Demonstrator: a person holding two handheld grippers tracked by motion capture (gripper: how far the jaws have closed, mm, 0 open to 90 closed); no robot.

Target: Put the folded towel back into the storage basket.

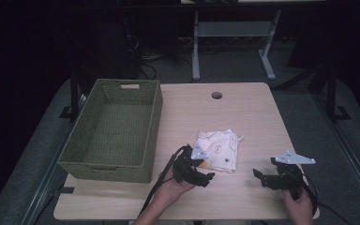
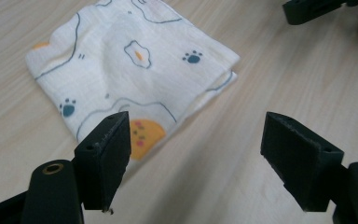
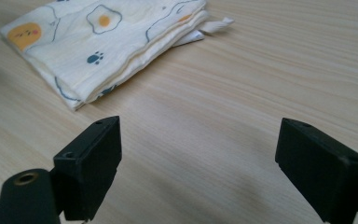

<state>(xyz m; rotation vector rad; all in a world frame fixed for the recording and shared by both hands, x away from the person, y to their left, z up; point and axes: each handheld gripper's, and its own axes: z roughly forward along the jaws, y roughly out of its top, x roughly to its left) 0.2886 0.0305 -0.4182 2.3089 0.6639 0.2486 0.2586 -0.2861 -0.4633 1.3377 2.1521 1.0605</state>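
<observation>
So far the cloth (image 1: 218, 149) looks neatly folded into a small square, which suggests the folding part is finished, while the likely last step, getting it into the basket (image 1: 115, 164), has not begun: the basket's woven floor is bare and the cloth lies flat on the table (image 1: 258, 112), well apart from it. The left gripper (image 1: 205, 179) hovers with its jaws spread wide and nothing between them; in the left gripper view the near corner of the cloth (image 2: 130, 70) sits just ahead of the left-hand finger (image 2: 105, 156), partly tucked behind it, while the other finger stands over bare wood. The right gripper (image 1: 262, 177) is likewise wide open and empty, with the cloth (image 3: 107, 42) lying farther ahead of its fingers and off toward the left-hand one, a stretch of table between. Nothing is gripped yet. What is left, as I judge it, is to close on a folded edge, lift without letting the layers slide open, and carry the bundle over the basket rim.
</observation>
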